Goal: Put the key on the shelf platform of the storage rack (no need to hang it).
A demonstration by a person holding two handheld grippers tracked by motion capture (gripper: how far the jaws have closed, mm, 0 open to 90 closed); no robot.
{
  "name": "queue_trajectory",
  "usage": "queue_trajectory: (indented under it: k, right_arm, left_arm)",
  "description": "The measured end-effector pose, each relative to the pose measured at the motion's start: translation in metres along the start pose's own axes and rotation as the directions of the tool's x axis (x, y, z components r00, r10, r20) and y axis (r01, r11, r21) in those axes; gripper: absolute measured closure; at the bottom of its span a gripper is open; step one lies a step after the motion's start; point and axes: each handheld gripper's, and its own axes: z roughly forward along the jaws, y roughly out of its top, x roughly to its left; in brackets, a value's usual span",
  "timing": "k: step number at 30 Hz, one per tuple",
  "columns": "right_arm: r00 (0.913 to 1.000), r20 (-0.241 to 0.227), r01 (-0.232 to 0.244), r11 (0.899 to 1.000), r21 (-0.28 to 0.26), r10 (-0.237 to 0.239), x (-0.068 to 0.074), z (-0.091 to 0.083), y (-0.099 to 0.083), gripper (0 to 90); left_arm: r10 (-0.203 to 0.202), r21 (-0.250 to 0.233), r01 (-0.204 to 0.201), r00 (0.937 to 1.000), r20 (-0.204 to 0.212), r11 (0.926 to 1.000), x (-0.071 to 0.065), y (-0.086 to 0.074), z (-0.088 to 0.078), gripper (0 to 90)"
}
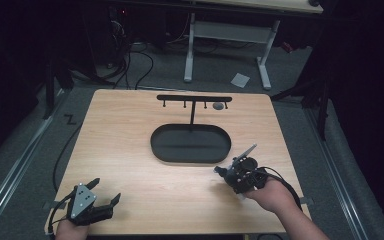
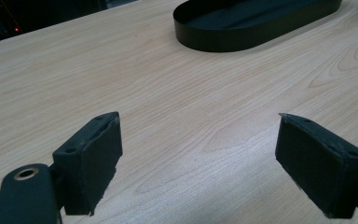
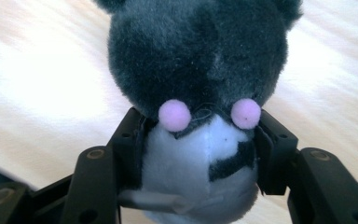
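Left claw (image 1: 105,192): at the near left corner of the wooden bench (image 1: 125,145), jaws spread wide with nothing between them. In the left gripper view the two black pads (image 2: 91,161) stand far apart above bare wood grain, and the rim of the black oval tray (image 2: 223,39) lies ahead of them.

Right claw (image 3: 198,154): at the near right of the bench, just short of the tray's near right end, clamped on a small plush toy (image 3: 198,60). The toy has dark grey fur, a white belly with a black patch, and two pink pom-poms (image 3: 174,115). The jaws press in on either side of the white belly. In the high view the toy itself cannot be made out against the right claw (image 1: 227,172).

Black oval tray (image 1: 160,150): mid-bench. Behind it rises a black T-shaped rack (image 1: 194,99) with short pegs under its crossbar; a small grey object (image 1: 219,106) hangs near the bar's right end, too small to identify.
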Motion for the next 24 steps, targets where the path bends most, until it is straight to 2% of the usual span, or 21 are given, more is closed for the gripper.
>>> queue_trajectory:
  k: [1, 2, 3, 4, 5, 6, 7, 8, 11, 15, 17, 24]
  right_arm:
    - [0.9960, -0.082, -0.034, 0.999, 0.012, 0.035, -0.004, 0.003, -0.001, 46.8]
    - [0.9960, -0.082, -0.034, 0.999, 0.012, 0.035, -0.004, 0.003, -0.001, 46.8]
    - [0.9971, -0.063, -0.041, 0.999, 0.007, 0.042, -0.005, 0.003, -0.002, 46.9]
    - [0.9997, -0.002, -0.024, 1.000, 0.019, 0.024, -0.005, 0.004, -0.002, 47.0]
    - [0.9987, -0.036, -0.034, 0.999, 0.034, 0.035, -0.010, 0.005, -0.004, 46.9]
    - [0.9970, -0.048, -0.060, 0.998, 0.020, 0.061, -0.011, 0.002, -0.004, 46.9]
    - [0.9970, -0.048, -0.060, 0.998, 0.020, 0.061, -0.011, 0.002, -0.004, 46.9]
    - [0.9982, -0.020, -0.057, 0.998, 0.006, 0.057, -0.014, -0.003, -0.004, 46.9]
    - [0.9979, -0.014, -0.063, 0.998, 0.005, 0.063, -0.016, -0.007, -0.004, 46.8]
    - [0.9972, 0.024, -0.070, 0.997, -0.020, 0.070, -0.022, -0.021, 0.002, 46.5]
    - [0.9965, 0.026, -0.079, 0.996, -0.036, 0.080, -0.024, -0.027, 0.006, 46.4]
    - [0.9952, 0.028, -0.091, 0.993, -0.075, 0.093, -0.031, -0.044, 0.021, 46.5]
  left_arm:
    - [0.000, -0.001, 0.000, 1.0000, 0.001, 1.0000, 0.000, 0.000, 0.000, 15.2]
    - [0.000, -0.004, 0.000, 1.0000, 0.001, 1.0000, 0.000, 0.000, -0.001, 15.2]
    - [-0.001, -0.005, 0.001, 1.0000, -0.001, 1.0000, 0.001, 0.000, -0.001, 15.2]
    - [-0.003, -0.003, 0.003, 1.0000, -0.001, 1.0000, 0.001, 0.000, -0.002, 15.2]
    - [-0.005, -0.001, 0.005, 1.0000, -0.004, 1.0000, 0.001, 0.000, -0.001, 15.2]
    - [-0.006, -0.001, 0.006, 1.0000, -0.005, 1.0000, 0.001, 0.000, -0.001, 15.2]
    - [-0.004, 0.000, 0.004, 1.0000, -0.004, 1.0000, 0.001, 0.000, -0.001, 15.2]
    - [0.002, 0.001, -0.002, 1.0000, -0.002, 1.0000, 0.000, 0.000, 0.000, 15.2]
    - [0.005, 0.003, -0.005, 1.0000, 0.000, 1.0000, -0.001, 0.000, 0.001, 15.2]
    - [0.009, 0.002, -0.009, 1.0000, 0.002, 1.0000, -0.001, 0.000, 0.001, 15.2]
    - [-0.001, 0.002, 0.001, 1.0000, -0.002, 1.0000, 0.000, 0.000, 0.000, 15.2]
    - [0.006, 0.003, -0.006, 1.0000, 0.001, 1.0000, -0.002, 0.000, 0.001, 15.2]
